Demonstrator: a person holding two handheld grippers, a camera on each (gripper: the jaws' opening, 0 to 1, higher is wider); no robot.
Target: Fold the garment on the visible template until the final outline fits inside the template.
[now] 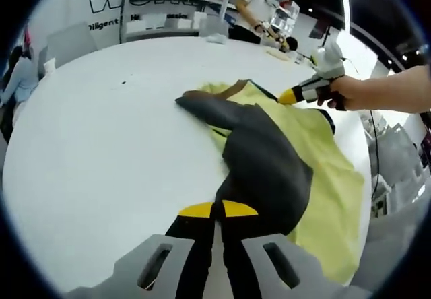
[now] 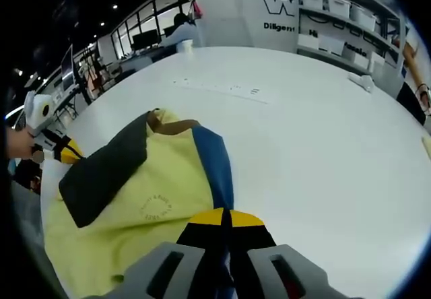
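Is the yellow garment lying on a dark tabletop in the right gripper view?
No, the yellow garment, with its dark sleeve and blue panel, lies on a plain white table.

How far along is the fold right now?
Early stage. A dark sleeve already lies folded over the yellow garment. Both grippers, left and right, are closed on fabric. Still left: the garment lies spread and rumpled on the white table.

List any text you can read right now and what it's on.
"W": large outlined letter, cut off, on the white back wall.
"Diligent": small line beneath it, rest hidden.
Round printed stamp on the yellow garment: too small to read.
Bins on the shelves: no readable labels.
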